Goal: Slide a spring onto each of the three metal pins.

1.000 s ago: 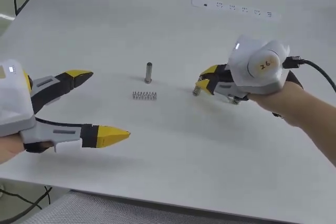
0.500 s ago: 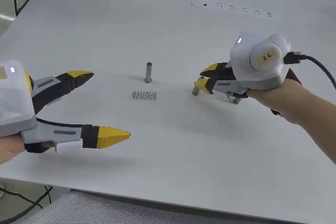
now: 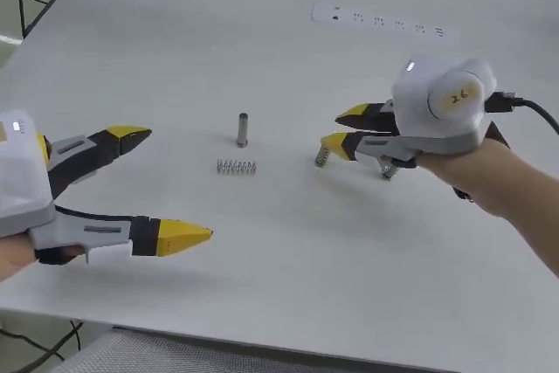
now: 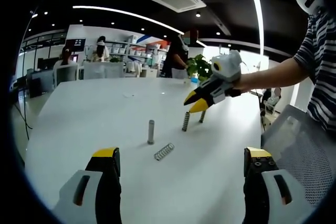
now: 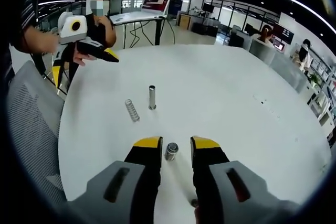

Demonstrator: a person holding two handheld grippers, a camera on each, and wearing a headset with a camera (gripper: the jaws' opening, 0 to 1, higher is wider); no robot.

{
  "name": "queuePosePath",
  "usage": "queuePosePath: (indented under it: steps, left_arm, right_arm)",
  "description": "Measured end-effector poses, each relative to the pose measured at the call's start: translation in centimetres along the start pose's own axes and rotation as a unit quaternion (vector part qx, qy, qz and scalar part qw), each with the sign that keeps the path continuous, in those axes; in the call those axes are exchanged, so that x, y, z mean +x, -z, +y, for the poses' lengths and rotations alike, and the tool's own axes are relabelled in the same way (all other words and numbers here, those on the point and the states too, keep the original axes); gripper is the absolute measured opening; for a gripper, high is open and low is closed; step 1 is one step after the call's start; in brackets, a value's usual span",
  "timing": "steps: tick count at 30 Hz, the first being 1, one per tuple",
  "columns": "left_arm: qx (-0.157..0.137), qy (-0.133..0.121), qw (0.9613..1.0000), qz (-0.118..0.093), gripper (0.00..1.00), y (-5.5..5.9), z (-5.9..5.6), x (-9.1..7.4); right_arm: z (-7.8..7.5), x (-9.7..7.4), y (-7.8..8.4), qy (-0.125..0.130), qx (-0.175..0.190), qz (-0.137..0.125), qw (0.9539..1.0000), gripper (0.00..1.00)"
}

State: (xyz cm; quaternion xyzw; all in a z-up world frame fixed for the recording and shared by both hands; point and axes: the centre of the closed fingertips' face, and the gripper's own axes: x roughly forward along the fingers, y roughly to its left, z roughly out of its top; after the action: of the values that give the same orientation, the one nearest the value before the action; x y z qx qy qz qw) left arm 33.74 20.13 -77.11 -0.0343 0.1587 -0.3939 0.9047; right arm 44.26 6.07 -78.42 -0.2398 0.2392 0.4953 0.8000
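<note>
The left gripper [image 3: 160, 185] hangs over the white table [image 3: 288, 286] with its yellow-tipped jaws spread wide and nothing between them. Ahead of those jaws in the left gripper view lies the loose spring [image 4: 164, 151] on its side, and just beyond it stands the bare pin [image 4: 151, 131], upright, near the spring but apart from it.

The right gripper [image 3: 341, 130] has its jaws parted by a narrow gap. In the right gripper view a pin carrying a spring [image 5: 171, 151] stands upright between the two tips; whether either tip touches it cannot be told. From the left gripper view a second spring-wrapped pin [image 4: 201, 116] stands just beside the first one, under the right gripper's jaws.

Well ahead of the right gripper's tips and to their left are the bare pin and the loose spring. Far beyond both grippers a power strip [image 3: 384, 22] lies flat on the table.
</note>
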Motion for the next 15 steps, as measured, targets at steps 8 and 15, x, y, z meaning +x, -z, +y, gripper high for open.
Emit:
queuePosePath:
  steps: [8,15]
  left_arm:
    - [0.002,0.003,1.0000,0.001,0.97,-0.2,-0.1,0.2]
    - [0.002,0.004,1.0000,0.004,0.97,-0.1,-0.2,0.2]
  right_arm:
    - [0.0,-1.4,-1.3,0.007,0.052,-0.041,0.9978,0.27]
    - [0.9,-2.6,-1.8,0.002,0.097,-0.075,0.9925,0.27]
